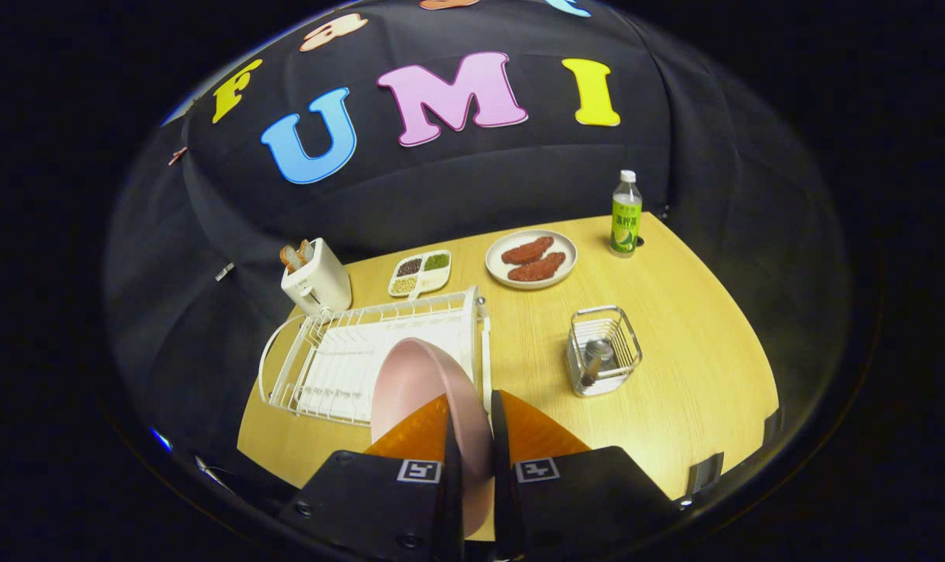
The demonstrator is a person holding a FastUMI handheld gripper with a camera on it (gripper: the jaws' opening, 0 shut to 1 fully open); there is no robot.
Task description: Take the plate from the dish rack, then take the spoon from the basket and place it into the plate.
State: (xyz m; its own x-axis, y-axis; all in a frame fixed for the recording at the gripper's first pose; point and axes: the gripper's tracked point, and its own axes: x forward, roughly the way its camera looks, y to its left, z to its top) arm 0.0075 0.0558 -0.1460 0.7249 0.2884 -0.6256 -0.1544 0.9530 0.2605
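A pink plate (413,378) stands on edge between my fingers, its rim pinched by both of them. My gripper (472,410) is shut on that rim and holds the plate over the near right corner of the white wire dish rack (324,351). To the right of the fingers, on the wooden table (675,328), stands a small wire basket (603,349) with a metal spoon (595,361) in it. The lower part of the plate is hidden behind my fingers.
A white toaster (317,277) with bread stands behind the rack. Beyond it lie a white divided dish (420,274) of seasonings and a white plate (531,258) with two brown pieces of food. A green bottle (625,215) stands at the far right corner.
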